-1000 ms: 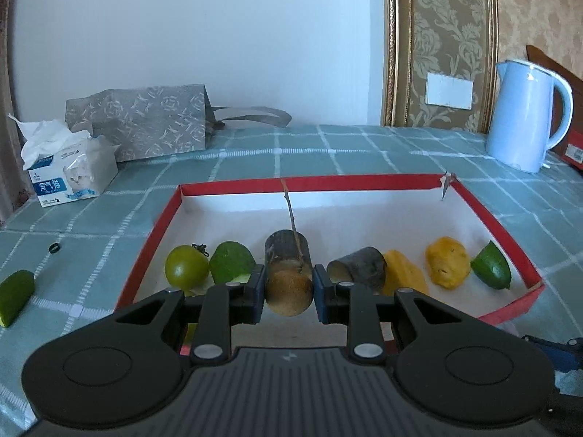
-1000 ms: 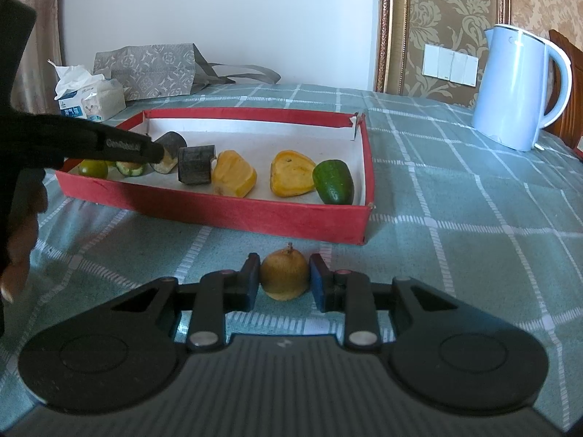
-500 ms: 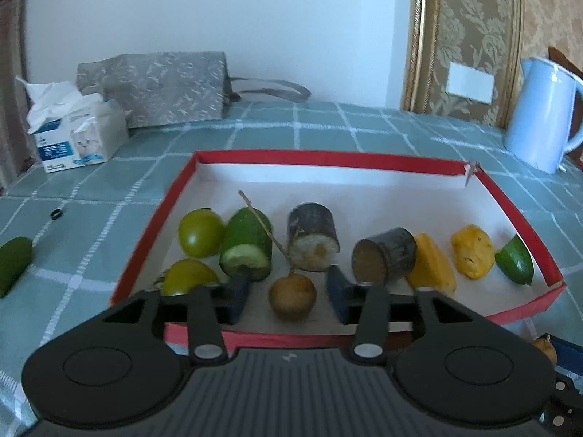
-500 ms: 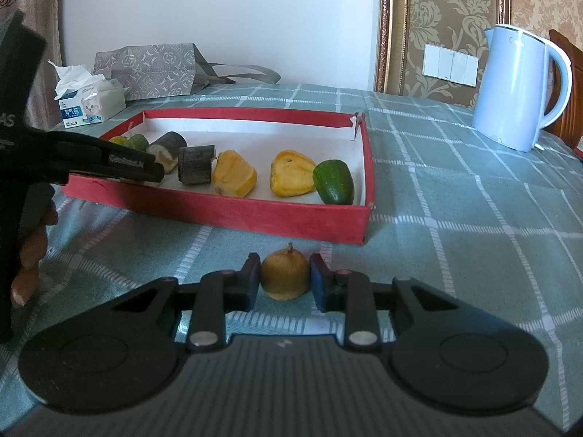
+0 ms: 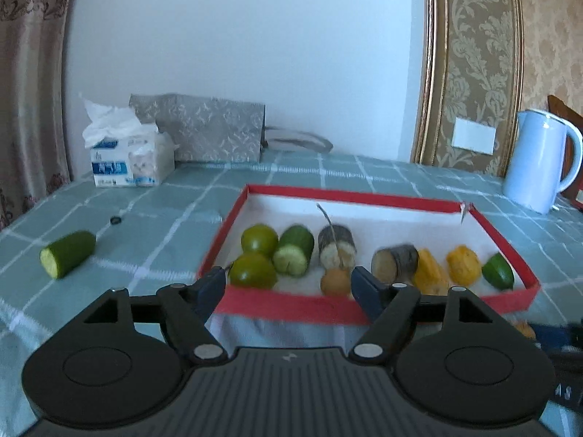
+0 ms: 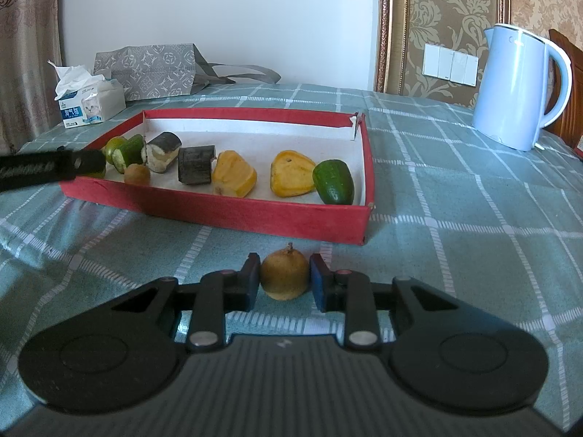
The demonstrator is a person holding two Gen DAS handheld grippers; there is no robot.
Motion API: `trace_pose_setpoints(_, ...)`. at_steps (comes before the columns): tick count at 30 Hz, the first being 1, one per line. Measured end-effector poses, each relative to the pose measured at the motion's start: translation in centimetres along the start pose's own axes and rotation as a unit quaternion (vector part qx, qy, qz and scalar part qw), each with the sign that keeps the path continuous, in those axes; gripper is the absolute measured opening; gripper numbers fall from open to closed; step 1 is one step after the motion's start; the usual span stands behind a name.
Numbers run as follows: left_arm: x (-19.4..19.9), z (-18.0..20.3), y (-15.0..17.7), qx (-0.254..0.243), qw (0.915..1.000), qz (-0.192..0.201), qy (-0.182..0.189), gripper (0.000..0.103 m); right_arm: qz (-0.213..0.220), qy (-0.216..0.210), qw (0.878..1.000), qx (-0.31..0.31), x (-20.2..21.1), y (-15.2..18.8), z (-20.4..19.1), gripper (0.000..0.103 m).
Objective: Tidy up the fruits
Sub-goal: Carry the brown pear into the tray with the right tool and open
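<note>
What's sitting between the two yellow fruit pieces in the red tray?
Nothing: in the right wrist view, bare white tray floor separates the left yellow piece from the right yellow piece. They lie apart, not touching.

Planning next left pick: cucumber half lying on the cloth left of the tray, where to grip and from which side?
Cucumber half lies on its side, cut face toward the camera's lower left. Probably best to span its round middle across the long axis, coming from above; the left gripper stands open, clear of it.
</note>
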State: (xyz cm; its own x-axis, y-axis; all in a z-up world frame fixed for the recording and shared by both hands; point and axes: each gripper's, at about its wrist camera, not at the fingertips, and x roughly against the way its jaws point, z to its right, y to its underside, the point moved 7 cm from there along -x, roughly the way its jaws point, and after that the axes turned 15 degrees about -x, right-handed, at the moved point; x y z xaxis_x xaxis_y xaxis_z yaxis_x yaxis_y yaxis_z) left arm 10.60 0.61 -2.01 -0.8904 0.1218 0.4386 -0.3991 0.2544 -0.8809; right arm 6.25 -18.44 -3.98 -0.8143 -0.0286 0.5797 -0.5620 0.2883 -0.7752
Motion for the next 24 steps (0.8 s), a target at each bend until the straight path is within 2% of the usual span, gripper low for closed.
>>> trace_pose_setpoints(5, -0.7, 0.9, 1.0, -0.026, 0.9991, -0.035, 0.001, 0.076, 0.0, -0.001, 1.0, -0.001, 0.0, 0.0, 0.0, 0.028)
trace_pose_setpoints(10, -1.8, 1.6, 2.4, -0.044, 0.9957, -0.079, 0.019, 0.076, 0.006, 0.004, 1.0, 0.004, 0.2, 0.0, -0.1, 0.027)
trace_pose_setpoints(15, -2.0, 1.8, 2.7, -0.043, 0.9951, -0.086, 0.021, 0.077, 0.009, -0.003, 1.0, 0.012, 0.9, 0.0, -0.5, 0.027)
trace_pose_setpoints(17, -2.0, 1.8, 2.7, -0.047, 0.995, -0.087, 0.014, 0.082, 0.019, -0.006, 1.0, 0.016, 1.7, -0.4, -0.7, 0.027)
trace_pose_setpoints(24, -2.2, 1.6, 2.6, -0.042, 0.9949, -0.09, 0.015, 0.084, 0.061, -0.011, 0.997, 0.035, 3.1, -4.0, -1.8, 0.027)
